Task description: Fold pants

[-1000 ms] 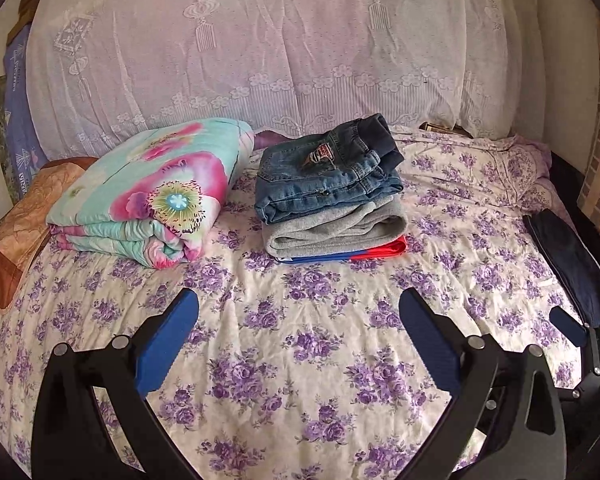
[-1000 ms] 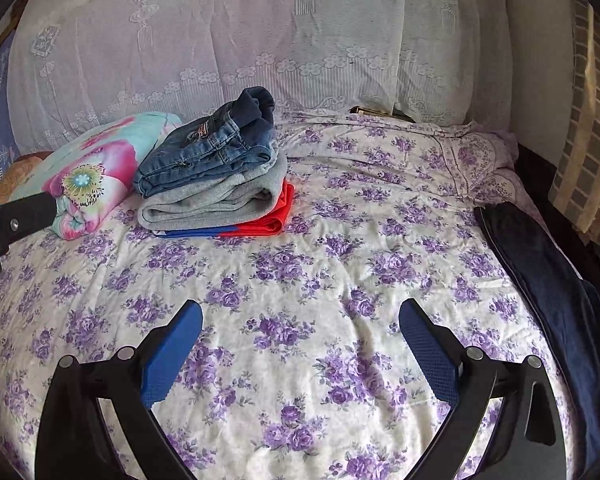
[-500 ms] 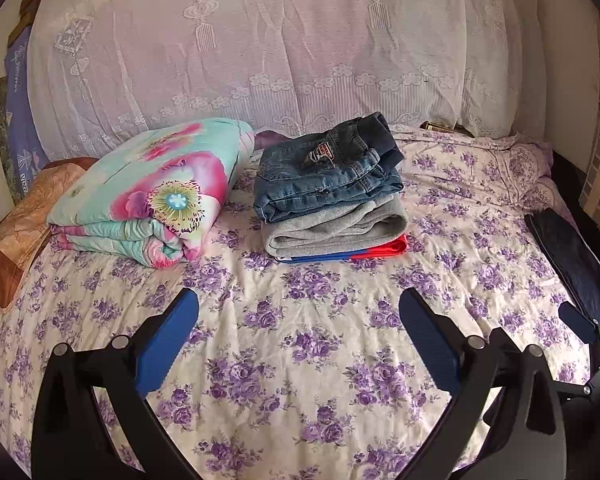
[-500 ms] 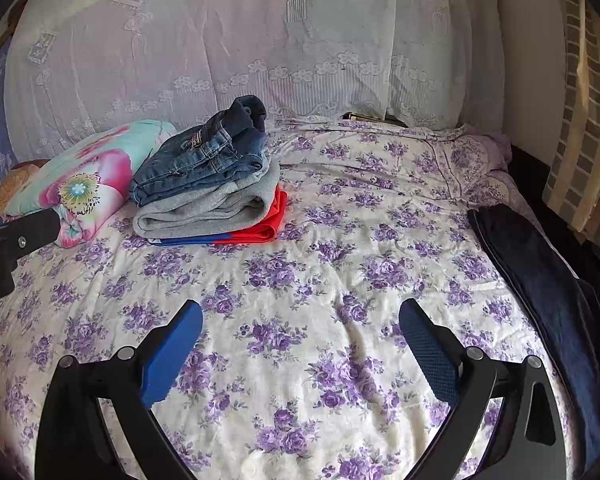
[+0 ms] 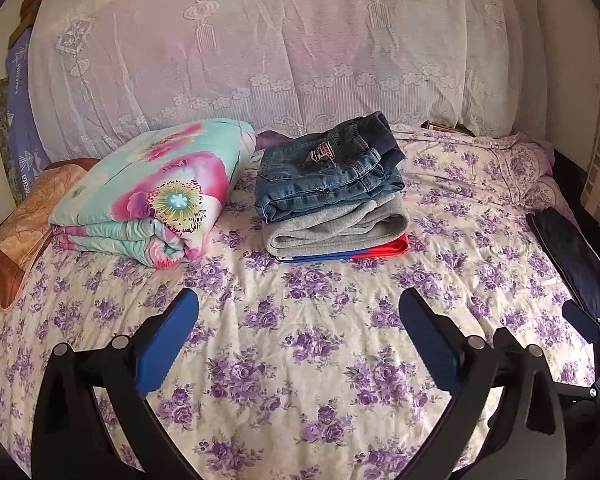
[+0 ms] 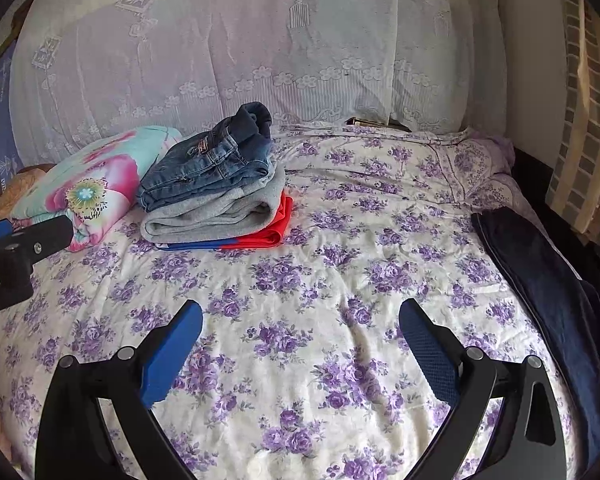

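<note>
Currently both tools are spread, gripping nothing. Navy pants (image 6: 548, 280) lie at 3 o'clock, long axis 11-to-5. My right tool (image 6: 300, 344) is nearer than my left tool (image 5: 298, 332).

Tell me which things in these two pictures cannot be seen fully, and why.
- Dark navy pants: the lower end leaves the right wrist view at its edge; length unknown.
- Red and blue garment: mostly covered by the grey and denim folded pieces.
- Object at the headboard: half hidden under the lace cover, too small to identify.
</note>
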`<state>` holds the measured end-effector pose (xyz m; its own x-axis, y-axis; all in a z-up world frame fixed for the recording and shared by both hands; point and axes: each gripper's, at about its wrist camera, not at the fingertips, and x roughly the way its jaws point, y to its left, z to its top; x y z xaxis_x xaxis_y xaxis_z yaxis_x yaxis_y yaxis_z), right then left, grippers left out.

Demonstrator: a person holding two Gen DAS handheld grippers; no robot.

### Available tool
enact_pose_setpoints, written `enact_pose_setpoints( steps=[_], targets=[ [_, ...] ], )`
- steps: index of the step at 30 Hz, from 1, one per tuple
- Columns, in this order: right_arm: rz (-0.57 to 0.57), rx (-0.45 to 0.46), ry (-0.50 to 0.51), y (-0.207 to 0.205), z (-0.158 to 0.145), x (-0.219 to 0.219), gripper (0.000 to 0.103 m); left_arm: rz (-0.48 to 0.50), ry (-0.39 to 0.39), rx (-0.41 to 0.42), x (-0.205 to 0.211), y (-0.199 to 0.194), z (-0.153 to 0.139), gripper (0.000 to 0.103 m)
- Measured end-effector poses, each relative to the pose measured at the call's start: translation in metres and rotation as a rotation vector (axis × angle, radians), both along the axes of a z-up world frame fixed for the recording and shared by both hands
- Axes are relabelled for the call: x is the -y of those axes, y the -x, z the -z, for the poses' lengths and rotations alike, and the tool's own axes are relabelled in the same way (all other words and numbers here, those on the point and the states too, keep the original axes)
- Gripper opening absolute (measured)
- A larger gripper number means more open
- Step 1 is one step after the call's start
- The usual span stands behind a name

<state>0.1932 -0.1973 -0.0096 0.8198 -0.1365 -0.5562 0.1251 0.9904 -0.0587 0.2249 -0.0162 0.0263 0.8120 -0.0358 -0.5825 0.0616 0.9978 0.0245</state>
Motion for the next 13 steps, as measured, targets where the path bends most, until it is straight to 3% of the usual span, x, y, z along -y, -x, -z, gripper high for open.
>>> enact_pose_setpoints(
  steps=[13],
  targets=[
    [0.004,0.004,-0.003,0.0018,-0.0017,0.0003,0.099,0.000,0.008,-0.018,-0.0002,-0.0010,0.0046,0.098]
  ],
)
